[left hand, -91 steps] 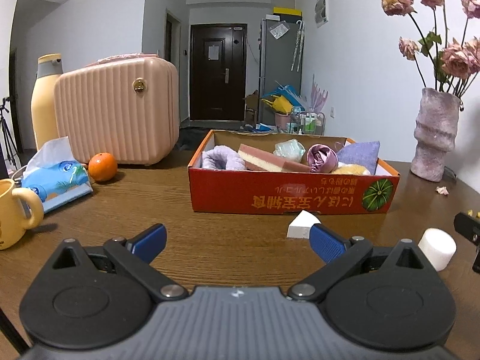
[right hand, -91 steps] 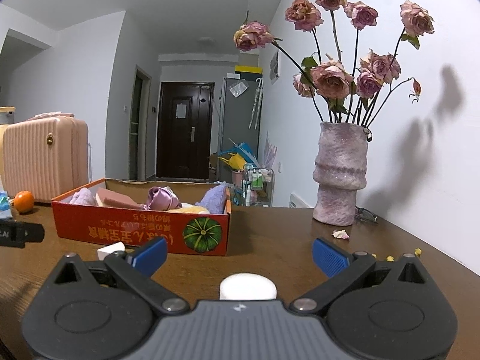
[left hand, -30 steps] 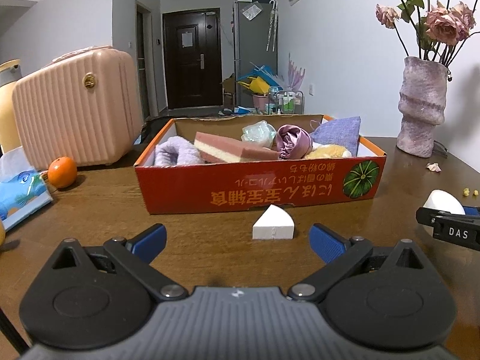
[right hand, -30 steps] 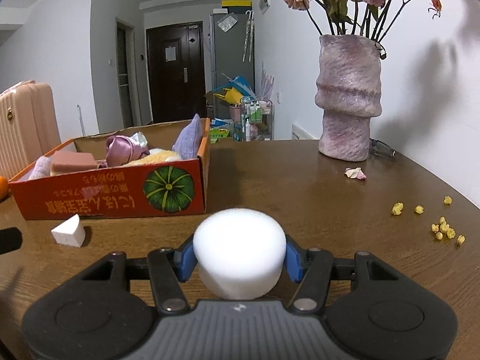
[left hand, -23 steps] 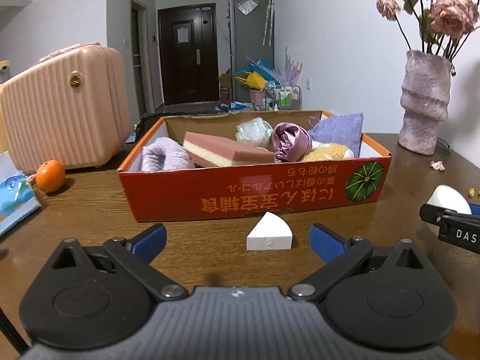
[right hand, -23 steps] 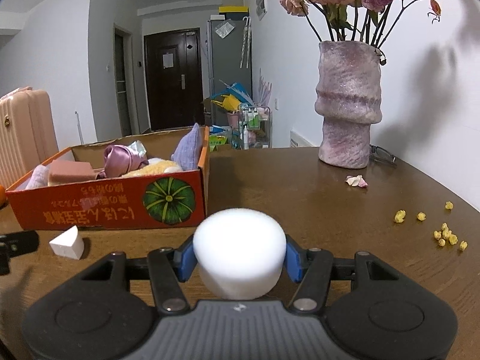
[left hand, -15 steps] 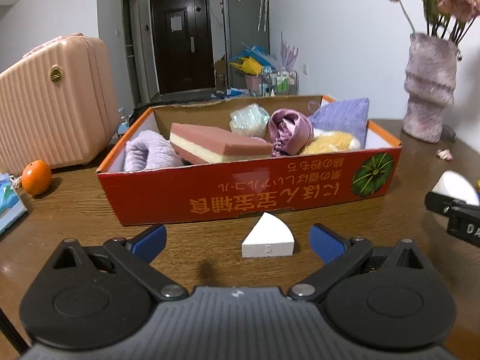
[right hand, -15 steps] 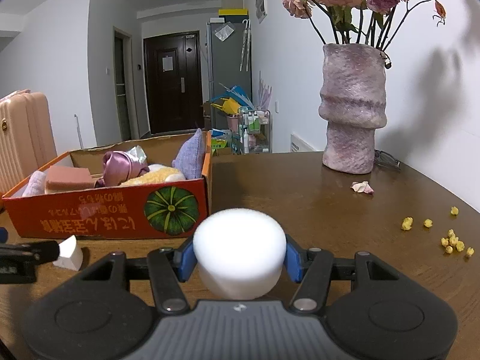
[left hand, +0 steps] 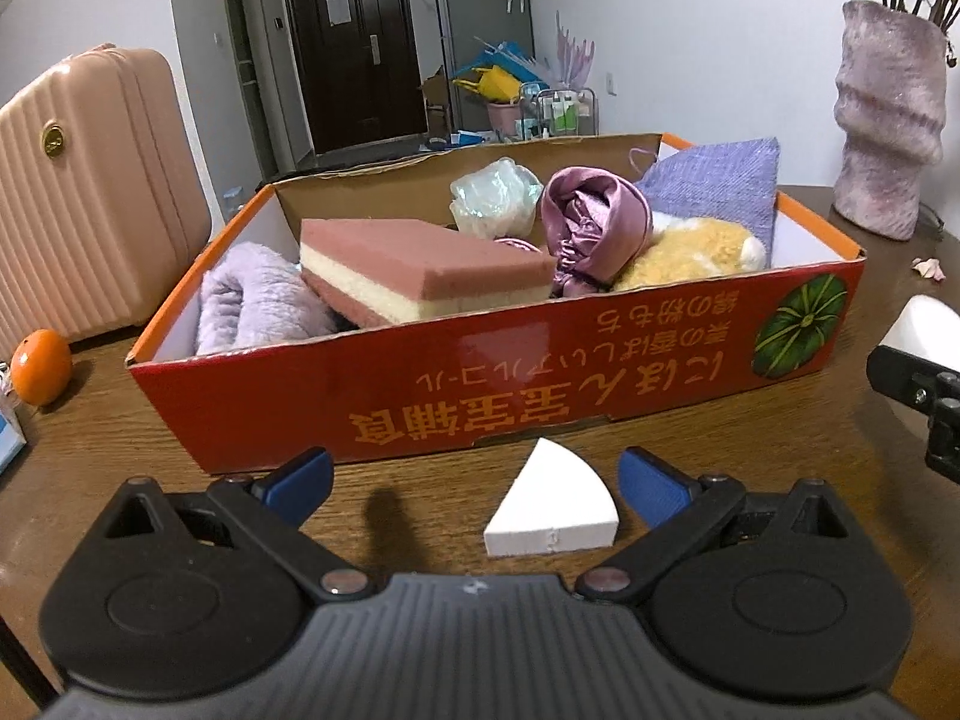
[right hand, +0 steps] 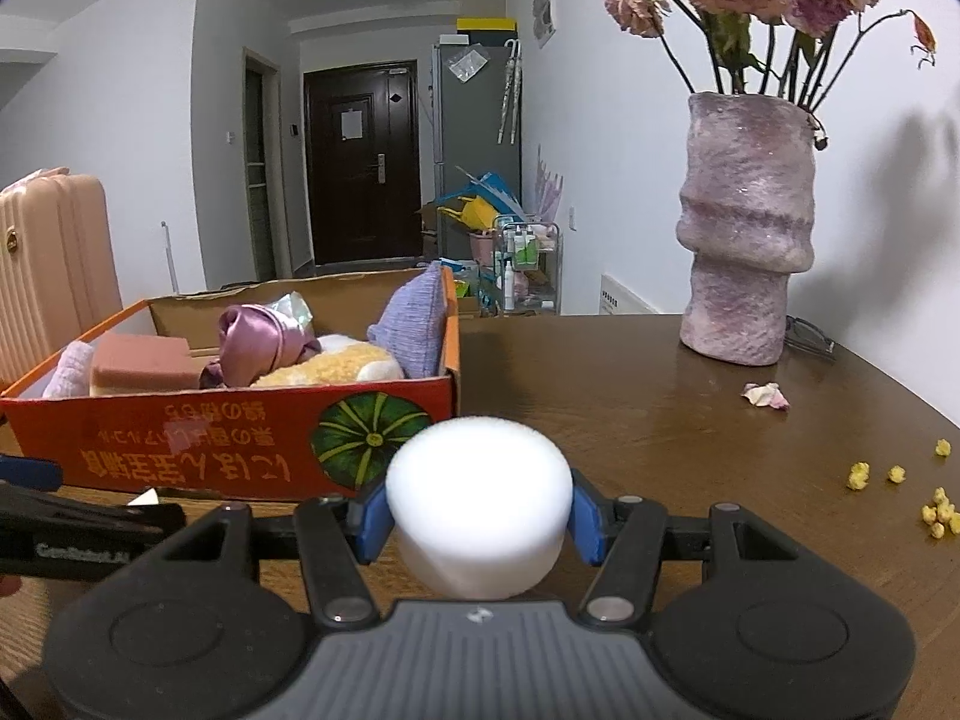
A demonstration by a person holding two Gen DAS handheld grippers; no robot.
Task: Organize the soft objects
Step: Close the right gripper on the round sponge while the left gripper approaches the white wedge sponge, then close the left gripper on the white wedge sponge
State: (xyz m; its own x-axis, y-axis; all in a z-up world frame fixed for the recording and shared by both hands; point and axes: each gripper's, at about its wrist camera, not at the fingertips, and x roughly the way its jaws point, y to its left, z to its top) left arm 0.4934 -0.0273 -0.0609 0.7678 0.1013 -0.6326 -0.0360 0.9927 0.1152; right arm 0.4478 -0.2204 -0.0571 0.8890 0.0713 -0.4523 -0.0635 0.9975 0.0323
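Right gripper (right hand: 478, 519) pinches the round white foam cylinder (right hand: 477, 504) just off the table, near the red cardboard box (left hand: 540, 384) of soft items. Left gripper (left hand: 474, 483), spread wide, frames the white wedge-shaped sponge (left hand: 552, 510) lying on the brown wooden table (left hand: 120, 438) before the box.

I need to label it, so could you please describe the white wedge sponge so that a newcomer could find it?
Find the red cardboard box on the wooden table. Just before its printed front wall lies the wedge sponge: small, flat, white, quarter-round, the only loose piece there.
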